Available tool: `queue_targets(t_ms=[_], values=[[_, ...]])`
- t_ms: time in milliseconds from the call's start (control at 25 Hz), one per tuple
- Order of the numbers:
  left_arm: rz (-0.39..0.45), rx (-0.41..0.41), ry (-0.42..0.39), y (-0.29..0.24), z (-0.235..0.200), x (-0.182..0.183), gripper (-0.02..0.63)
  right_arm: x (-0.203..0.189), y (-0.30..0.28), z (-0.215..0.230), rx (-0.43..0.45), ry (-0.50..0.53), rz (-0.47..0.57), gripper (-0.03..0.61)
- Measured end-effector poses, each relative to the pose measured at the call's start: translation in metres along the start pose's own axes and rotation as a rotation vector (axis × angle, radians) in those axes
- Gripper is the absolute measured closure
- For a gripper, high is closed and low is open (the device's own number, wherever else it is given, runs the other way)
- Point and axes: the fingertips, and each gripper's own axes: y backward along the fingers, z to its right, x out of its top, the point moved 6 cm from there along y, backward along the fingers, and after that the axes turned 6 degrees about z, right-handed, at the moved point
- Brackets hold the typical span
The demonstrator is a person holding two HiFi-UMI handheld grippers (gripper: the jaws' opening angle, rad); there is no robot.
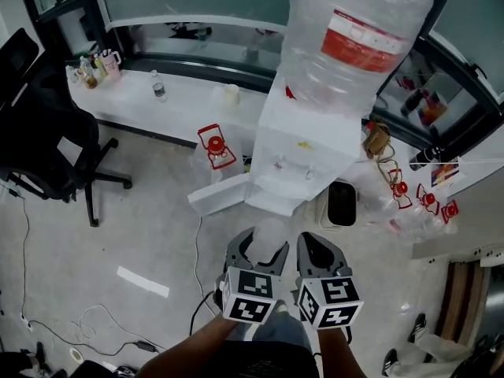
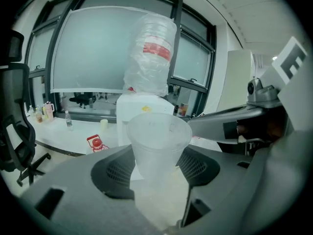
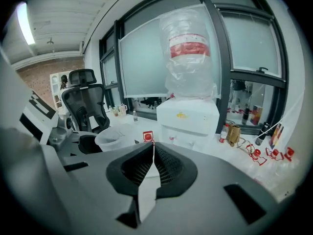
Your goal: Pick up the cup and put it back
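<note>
A translucent plastic cup (image 1: 268,236) stands upright between the jaws of my left gripper (image 1: 263,250), which is shut on it; in the left gripper view the cup (image 2: 159,146) fills the gap, with both pads against its sides. My right gripper (image 1: 313,246) is just to its right, shut with nothing in it; in the right gripper view its pads (image 3: 164,163) meet at the tip. That view also shows the cup (image 3: 110,138) at the left. Both grippers hang above the floor in front of a white water dispenser (image 1: 295,164) topped by a large clear bottle (image 1: 354,30).
A black office chair (image 1: 47,132) stands at the left. A white counter (image 1: 189,97) along the windows carries small bottles. Red-capped jugs (image 1: 216,148) and a black bin (image 1: 341,203) flank the dispenser. Cables (image 1: 94,321) lie on the floor.
</note>
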Motion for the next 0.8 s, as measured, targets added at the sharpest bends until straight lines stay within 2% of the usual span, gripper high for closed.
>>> queue_targets(t_ms=[400,800], values=[[-0.044,-0.037,0.02,-0.029,-0.025,-0.046,0.337,-0.026,-0.047,-0.002,0.005,0.01,-0.045,0.557],[-0.066,-0.027,0.016,-0.114,-0.059,-0.123,0.337,-0.106,-0.133,0.032,0.022,-0.002,-0.086,0.557]])
